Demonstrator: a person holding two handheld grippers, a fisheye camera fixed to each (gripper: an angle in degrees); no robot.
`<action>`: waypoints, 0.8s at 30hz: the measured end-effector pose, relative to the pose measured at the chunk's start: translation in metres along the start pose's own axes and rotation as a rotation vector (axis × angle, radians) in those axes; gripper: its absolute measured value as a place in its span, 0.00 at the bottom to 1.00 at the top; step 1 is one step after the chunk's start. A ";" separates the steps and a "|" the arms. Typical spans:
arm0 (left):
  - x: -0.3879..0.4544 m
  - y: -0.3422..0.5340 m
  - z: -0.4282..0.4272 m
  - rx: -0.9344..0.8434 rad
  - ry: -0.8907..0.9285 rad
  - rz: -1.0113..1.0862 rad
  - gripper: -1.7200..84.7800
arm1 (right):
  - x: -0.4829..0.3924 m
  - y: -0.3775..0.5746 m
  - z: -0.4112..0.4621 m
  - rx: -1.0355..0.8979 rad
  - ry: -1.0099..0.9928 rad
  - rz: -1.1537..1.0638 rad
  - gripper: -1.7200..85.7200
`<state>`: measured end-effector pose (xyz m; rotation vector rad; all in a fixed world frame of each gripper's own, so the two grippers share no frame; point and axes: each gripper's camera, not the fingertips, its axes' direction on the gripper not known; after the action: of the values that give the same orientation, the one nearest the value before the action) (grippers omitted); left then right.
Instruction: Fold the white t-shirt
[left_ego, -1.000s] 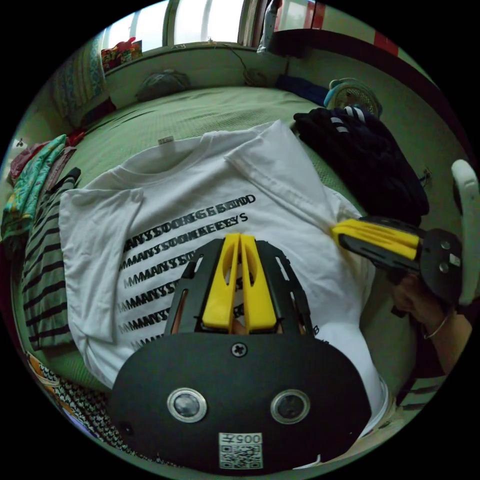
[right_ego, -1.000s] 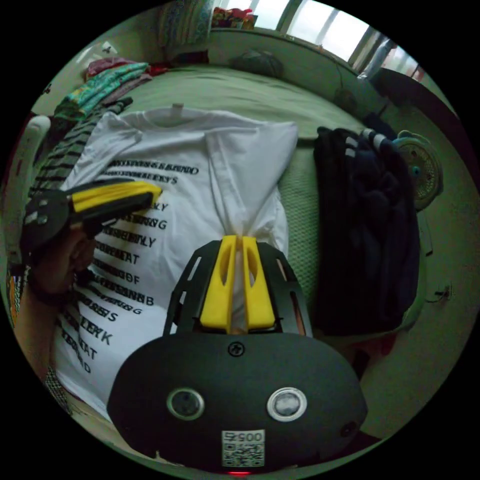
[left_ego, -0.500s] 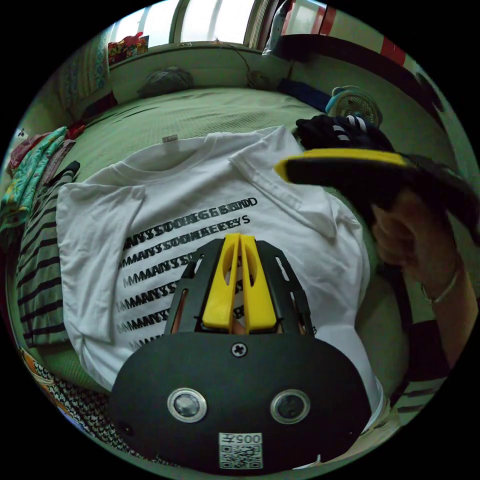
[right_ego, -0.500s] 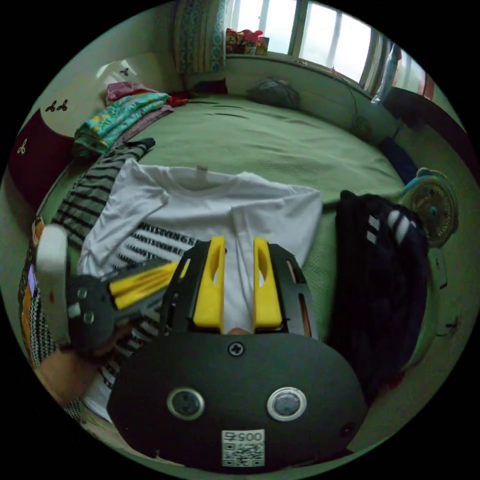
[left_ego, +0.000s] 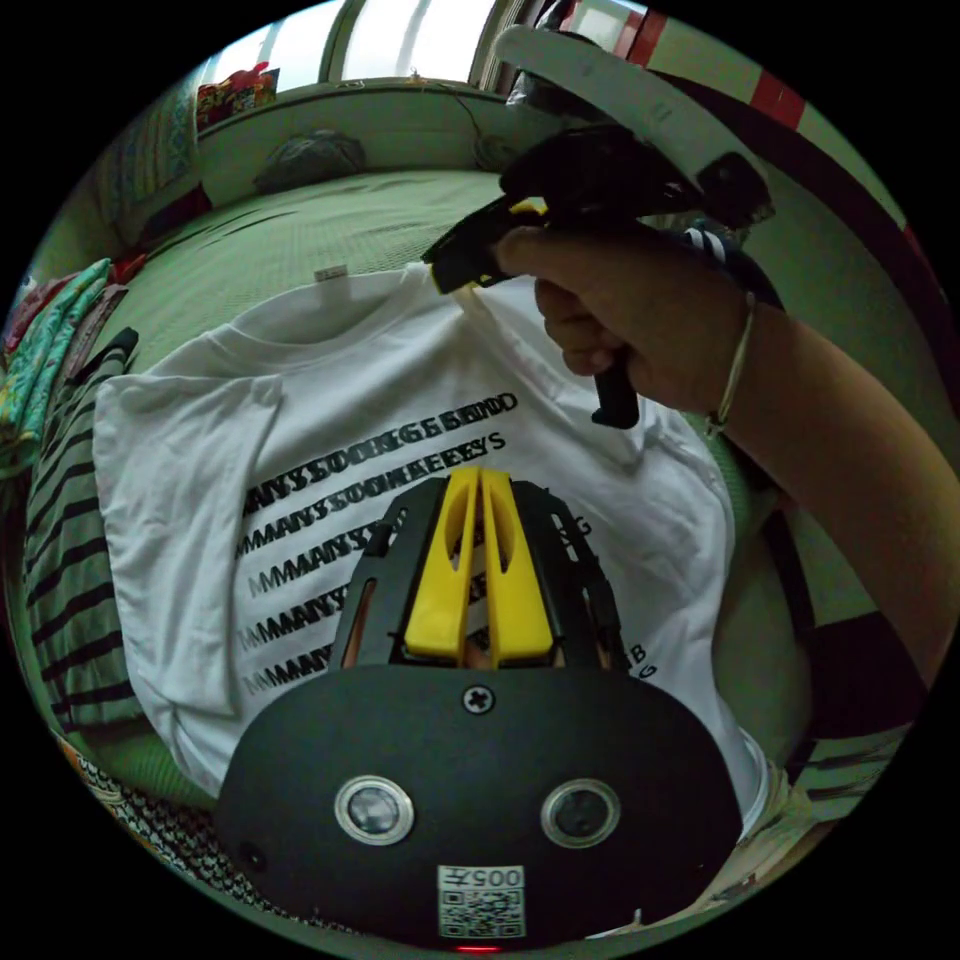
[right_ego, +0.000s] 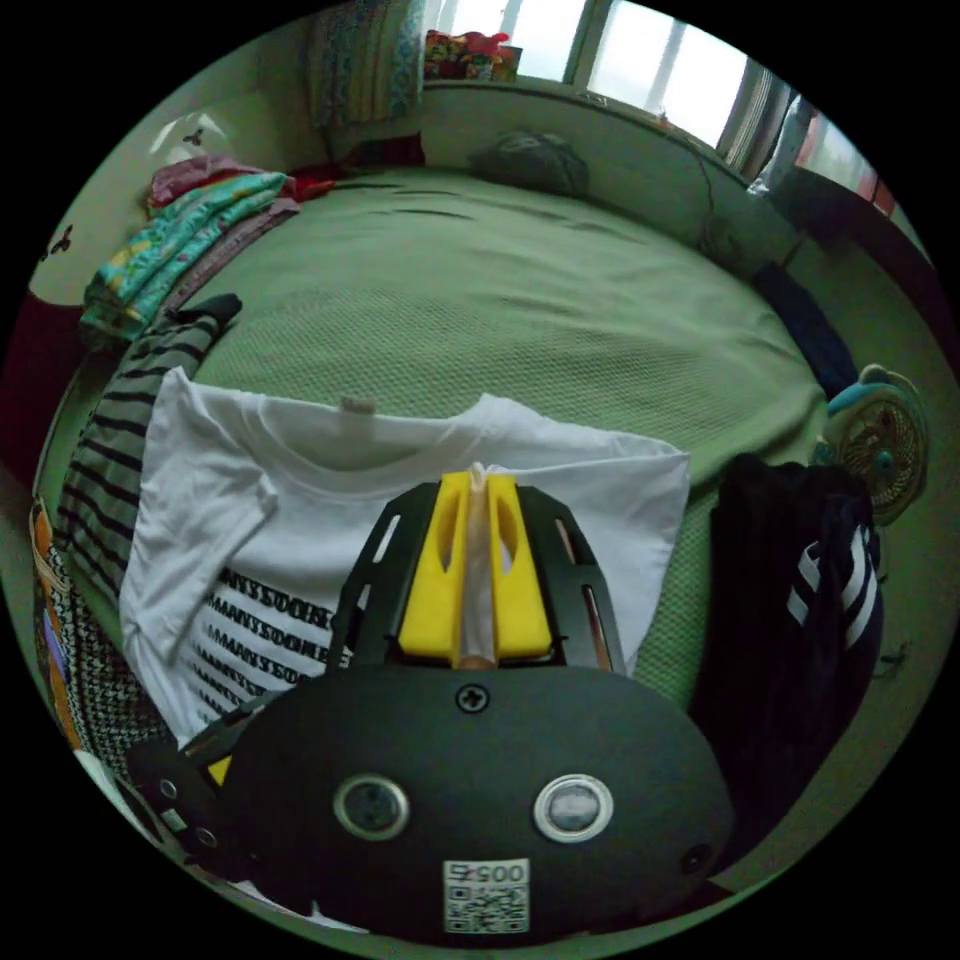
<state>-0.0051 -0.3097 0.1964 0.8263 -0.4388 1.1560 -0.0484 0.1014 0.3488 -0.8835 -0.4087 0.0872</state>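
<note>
Left gripper view
T-shirt (left_ego: 330, 420): white, spread flat on the green bed (left_ego: 300, 225), one sleeve folded inward.
Left tool (left_ego: 478, 480): jaws together, gripping nothing I can make out.
Right tool (left_ego: 470, 262): pinching the folded edge near the collar.

Right gripper view
Right tool (right_ego: 477, 482): jaws pressed on a white fold.
Handling: probably light, limp; best gripped at seams or folded edges.
Containers: none.
</note>
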 end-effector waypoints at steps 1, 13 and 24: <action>-0.003 0.000 -0.002 0.003 0.005 -0.004 0.01 | 0.000 0.002 0.002 -0.018 0.000 0.003 0.08; -0.073 0.034 -0.088 0.162 -0.064 -0.230 0.01 | 0.039 0.122 -0.067 0.072 0.015 -0.070 0.11; -0.150 0.130 -0.175 0.050 -0.192 -0.385 0.09 | 0.075 0.237 -0.066 -0.001 -0.006 0.087 0.11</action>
<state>-0.1977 -0.2487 0.0260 1.0202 -0.3880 0.7367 0.0672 0.2221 0.1533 -0.9027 -0.3755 0.1694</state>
